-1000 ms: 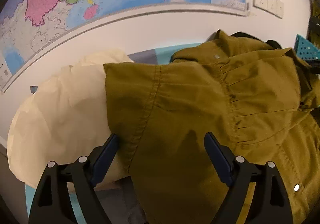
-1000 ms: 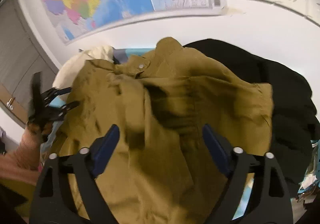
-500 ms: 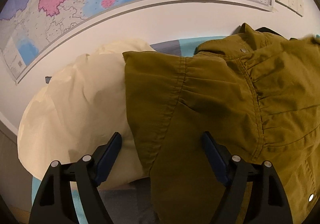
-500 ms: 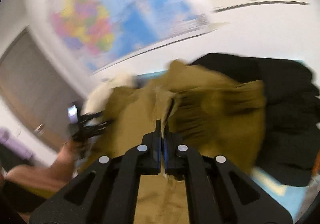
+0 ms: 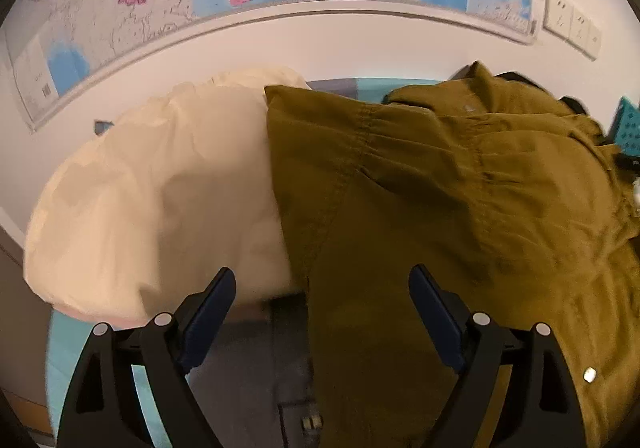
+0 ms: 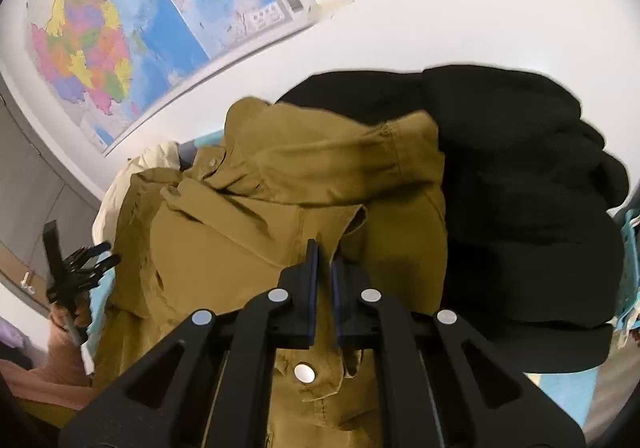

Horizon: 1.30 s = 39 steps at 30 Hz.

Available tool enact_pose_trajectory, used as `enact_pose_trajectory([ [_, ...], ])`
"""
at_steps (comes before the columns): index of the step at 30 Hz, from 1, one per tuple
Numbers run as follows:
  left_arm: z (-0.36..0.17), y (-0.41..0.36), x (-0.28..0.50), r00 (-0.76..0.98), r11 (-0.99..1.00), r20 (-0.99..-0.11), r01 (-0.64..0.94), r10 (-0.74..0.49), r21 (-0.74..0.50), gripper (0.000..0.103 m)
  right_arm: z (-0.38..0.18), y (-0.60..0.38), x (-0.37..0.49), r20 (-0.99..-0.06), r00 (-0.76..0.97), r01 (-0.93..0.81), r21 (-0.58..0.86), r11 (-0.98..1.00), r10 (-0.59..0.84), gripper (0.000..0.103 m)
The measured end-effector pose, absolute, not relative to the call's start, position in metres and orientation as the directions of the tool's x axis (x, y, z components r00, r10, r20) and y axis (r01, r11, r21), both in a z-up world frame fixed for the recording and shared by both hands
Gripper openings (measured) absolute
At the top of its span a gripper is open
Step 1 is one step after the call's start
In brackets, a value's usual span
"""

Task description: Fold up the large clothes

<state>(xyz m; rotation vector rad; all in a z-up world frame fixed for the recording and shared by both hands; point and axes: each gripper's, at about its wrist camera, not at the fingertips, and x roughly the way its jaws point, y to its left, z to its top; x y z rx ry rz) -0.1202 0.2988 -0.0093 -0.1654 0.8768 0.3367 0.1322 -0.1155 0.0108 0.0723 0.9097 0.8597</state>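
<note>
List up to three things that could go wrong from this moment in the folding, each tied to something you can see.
1. The right gripper pinches only a small fold of the olive jacket; lifting may let it slip.
2. The left gripper is open and holds nothing, so the jacket could swing unevenly.
3. The jacket overlaps the cream garment and touches the black garment; pulling may drag them.

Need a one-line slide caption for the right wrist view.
Right hand-held gripper shut on a fold of the olive jacket, black garment beside it, wall map behind.
</note>
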Motion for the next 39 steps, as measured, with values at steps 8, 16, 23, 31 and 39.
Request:
enact_pose_trajectory([
  [8, -0.033, 0.298, -0.128, 0.541, 0.926, -0.817, -0.376, 0.198, -0.025, 0.086, -0.002, -0.115, 0.133, -0.677, 0.379, -0.572, 0.364, 0.735, 0.631, 0.042],
  [16, -0.036, 0.279, -0.156, 0.589, 0.952, -0.806, -0.272, 0.052, -0.138, 0.090, 0.019, -0.130, 0.065, -0.623, 0.421, -0.675, 0.270, 0.686, 0.659, 0.054],
  [23, -0.052, 0.279, -0.143, 0.553, 0.935, -0.825, -0.341, 0.115, -0.099, 0.079, -0.030, -0.096, 0.073, -0.752, 0.376, -0.642, 0.211, 0.737, 0.542, 0.057],
  [31, -0.031, 0.281, -0.198, 0.628, 0.927, -0.777, -0.315, 0.044, -0.202, 0.086, -0.002, -0.165, 0.041, -0.646, 0.325, -0.624, 0.402, 0.670, 0.691, 0.071],
  [39, -0.045, 0.271, -0.263, 0.628, 0.891, -0.764, -0.251, -0.148, -0.378, 0.088, -0.031, -0.242, -0.003, -0.643, 0.304, -0.516, 0.509, 0.689, 0.703, 0.081],
])
